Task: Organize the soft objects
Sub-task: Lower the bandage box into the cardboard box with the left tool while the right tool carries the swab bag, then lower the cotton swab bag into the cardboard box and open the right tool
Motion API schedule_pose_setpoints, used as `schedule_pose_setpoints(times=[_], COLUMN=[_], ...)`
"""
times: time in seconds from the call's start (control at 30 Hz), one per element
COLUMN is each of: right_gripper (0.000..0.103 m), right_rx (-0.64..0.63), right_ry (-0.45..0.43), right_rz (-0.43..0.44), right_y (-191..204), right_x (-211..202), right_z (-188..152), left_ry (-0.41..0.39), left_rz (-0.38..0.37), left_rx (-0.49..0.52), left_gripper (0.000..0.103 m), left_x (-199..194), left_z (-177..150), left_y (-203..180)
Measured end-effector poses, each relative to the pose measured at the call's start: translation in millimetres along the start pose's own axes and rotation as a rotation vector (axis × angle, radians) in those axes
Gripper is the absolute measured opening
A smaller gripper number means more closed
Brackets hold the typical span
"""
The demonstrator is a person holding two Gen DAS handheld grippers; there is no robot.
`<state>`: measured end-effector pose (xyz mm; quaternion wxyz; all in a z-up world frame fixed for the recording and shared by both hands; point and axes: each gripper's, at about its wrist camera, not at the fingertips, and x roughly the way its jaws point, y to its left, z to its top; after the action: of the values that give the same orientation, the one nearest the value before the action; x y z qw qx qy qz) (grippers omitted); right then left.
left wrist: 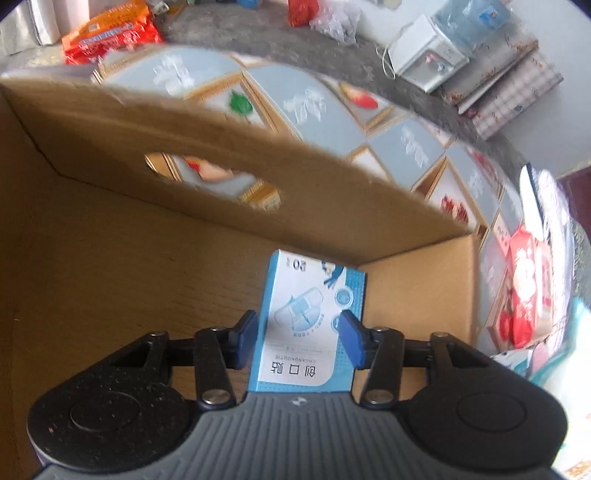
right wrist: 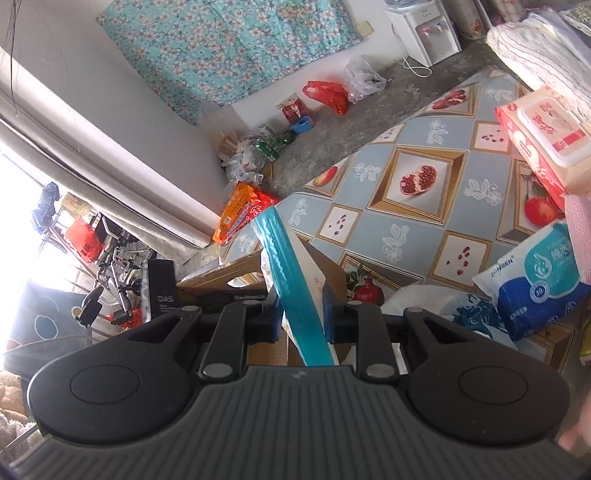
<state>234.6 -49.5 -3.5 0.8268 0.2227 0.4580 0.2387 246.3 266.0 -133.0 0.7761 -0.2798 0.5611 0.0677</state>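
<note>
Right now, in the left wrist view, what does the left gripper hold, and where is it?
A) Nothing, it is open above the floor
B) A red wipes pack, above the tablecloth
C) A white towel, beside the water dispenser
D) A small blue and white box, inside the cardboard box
D: the left gripper has its blue pads on both sides of the small blue and white box, with the brown walls of the cardboard box around it.

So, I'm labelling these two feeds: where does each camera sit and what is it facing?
Left wrist: on the left gripper, looking down into the cardboard box; its fingers clamp a blue bandage box.
Right wrist: on the right gripper, facing across the patterned tablecloth toward the wall; it clamps a teal-edged packet.
Shared: tablecloth, cardboard box, water dispenser.
</note>
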Motion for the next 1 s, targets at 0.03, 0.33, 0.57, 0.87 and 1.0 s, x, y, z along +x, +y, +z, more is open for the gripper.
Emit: schedule_pose_setpoints(times=[0.03, 0.33, 0.57, 0.87, 1.0], right_gripper=[0.021, 0.023, 0.021, 0.021, 0.026], right_rx=[-0.007, -0.170, -0.278, -0.527, -0.709], right_ry=[0.002, 0.038, 0.167, 0.739, 0.767], right_rz=[0.006, 0.069, 0.140, 0.100, 0.015], right_y=[2, 53, 104, 145, 148], right_x=[1, 30, 63, 210, 258], right_z=[2, 28, 40, -6, -21], left_ry=[-0.020, -0.179, -0.265, -0.212, -0.172], left_rz=[0.002, 0.102, 0.147, 0.223, 0.225], left_rx=[-0.003, -0.035, -0.090, -0.069, -0.042], left_gripper=[0.055, 0.058, 0.058, 0.058, 0.058], left_x=[-8, -102, -155, -158, -143], left_z=[0, -3, -12, -26, -31], left_y=[2, 32, 69, 92, 93])
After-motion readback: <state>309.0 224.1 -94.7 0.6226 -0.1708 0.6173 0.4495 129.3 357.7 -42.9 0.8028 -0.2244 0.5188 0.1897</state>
